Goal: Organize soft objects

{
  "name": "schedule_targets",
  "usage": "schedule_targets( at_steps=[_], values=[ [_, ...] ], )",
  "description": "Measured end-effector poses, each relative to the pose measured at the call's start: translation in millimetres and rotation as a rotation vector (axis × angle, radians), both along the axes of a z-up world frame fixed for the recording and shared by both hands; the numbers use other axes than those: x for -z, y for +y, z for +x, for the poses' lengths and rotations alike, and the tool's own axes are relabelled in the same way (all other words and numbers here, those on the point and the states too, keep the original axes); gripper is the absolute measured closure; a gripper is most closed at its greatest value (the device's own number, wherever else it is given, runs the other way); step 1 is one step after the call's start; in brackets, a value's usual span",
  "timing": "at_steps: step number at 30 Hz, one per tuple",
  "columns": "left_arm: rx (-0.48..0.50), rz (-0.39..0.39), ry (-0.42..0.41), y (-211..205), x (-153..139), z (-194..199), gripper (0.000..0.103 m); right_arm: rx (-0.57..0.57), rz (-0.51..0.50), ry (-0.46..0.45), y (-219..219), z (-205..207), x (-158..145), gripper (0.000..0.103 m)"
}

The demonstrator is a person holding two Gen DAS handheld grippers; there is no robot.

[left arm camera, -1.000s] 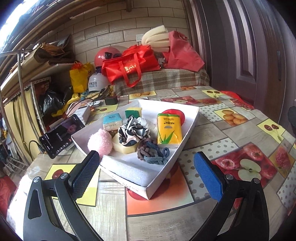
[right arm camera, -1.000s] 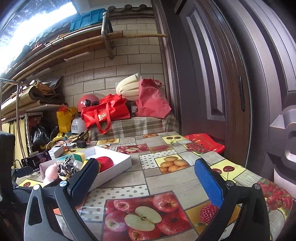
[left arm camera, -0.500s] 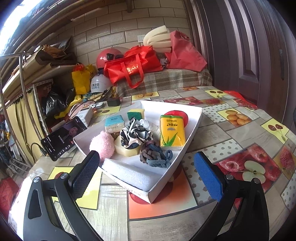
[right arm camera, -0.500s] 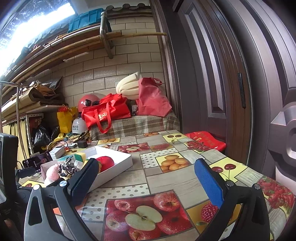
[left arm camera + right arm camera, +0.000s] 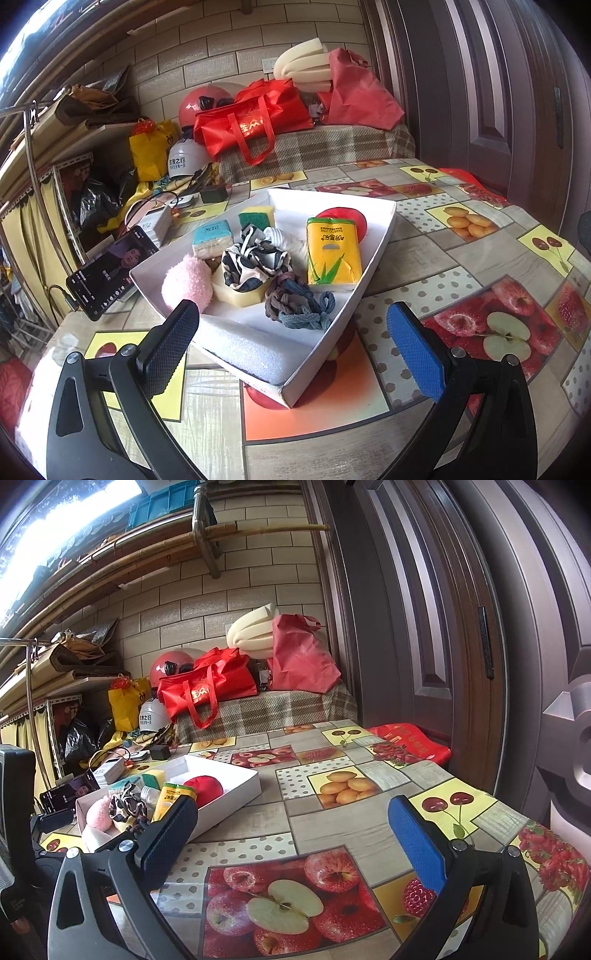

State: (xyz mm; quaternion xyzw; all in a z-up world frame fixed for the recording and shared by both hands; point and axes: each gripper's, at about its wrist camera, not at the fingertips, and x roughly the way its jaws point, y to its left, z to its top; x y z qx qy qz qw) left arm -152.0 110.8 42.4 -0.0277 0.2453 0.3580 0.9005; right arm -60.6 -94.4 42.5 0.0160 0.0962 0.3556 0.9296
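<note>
While both claws gape wide and empty, the left gripper (image 5: 291, 336) hovers just before the shallow white cardboard box (image 5: 373, 258) on the fruit-print table (image 5: 424, 258); inside it a yellow tissue pack (image 5: 333, 254) bears small writing I cannot read; the right gripper (image 5: 291, 830) stands right of the box

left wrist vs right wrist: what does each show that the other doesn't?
Left wrist only: the white foam block at the box's near end, the hair ties and the blue-topped sponge, plain from above.

Right wrist only: the left tool's body at the left edge, the red bag at the table's far edge in full, and the overhead poles.

Both: the white box, yellow tissue pack, pink puff, phone, and each view's own tool, left and right, open and empty.
</note>
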Motion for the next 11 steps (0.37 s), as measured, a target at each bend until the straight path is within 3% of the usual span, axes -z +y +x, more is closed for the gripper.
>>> schedule_targets(
  at_steps=[11],
  values=[
    [0.001, -0.022, 0.001, 1.9, 2.2, -2.0, 0.000, 0.020, -0.047, 0.055, 7.6, 10.2, 3.5, 0.000]
  ],
)
